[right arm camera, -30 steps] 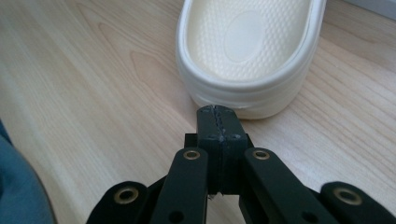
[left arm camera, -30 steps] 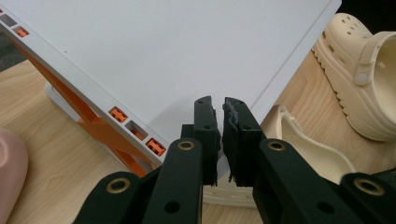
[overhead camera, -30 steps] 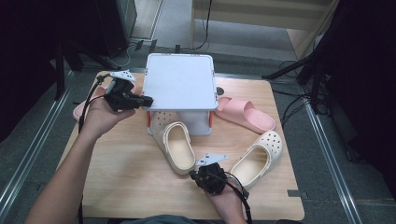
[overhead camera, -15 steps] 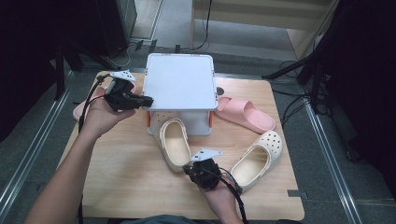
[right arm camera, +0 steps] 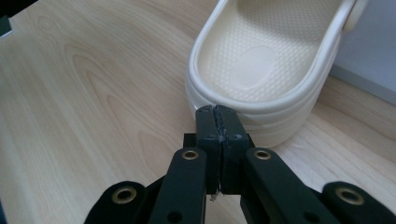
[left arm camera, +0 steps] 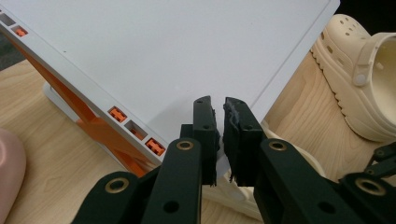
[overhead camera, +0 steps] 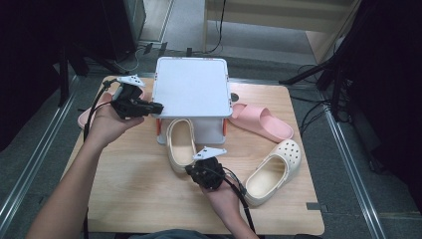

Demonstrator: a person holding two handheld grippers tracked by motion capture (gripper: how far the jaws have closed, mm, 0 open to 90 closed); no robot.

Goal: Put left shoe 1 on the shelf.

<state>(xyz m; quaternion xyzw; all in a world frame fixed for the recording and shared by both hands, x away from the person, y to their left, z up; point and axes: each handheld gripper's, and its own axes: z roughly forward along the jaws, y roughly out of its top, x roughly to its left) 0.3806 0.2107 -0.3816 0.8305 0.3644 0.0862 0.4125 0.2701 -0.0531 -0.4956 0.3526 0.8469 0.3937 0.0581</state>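
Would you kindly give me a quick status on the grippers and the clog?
Right gripper shut, tips at the heel of the cream clog. Left gripper nearly shut, empty, over the white rack. Clog's toe under the rack; nothing blocking.

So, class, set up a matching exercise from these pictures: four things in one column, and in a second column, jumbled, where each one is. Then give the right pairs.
Things
1. cream clog
2. second cream clog
3. pink slide
4. left gripper

Places
A. at the left edge of the white rack's top
B. toe end tucked under the rack, heel at the shut right gripper
C. on the table, right of the rack
D. near the table's right front, toe pointing away

Pairs: 1-B, 2-D, 3-C, 4-A
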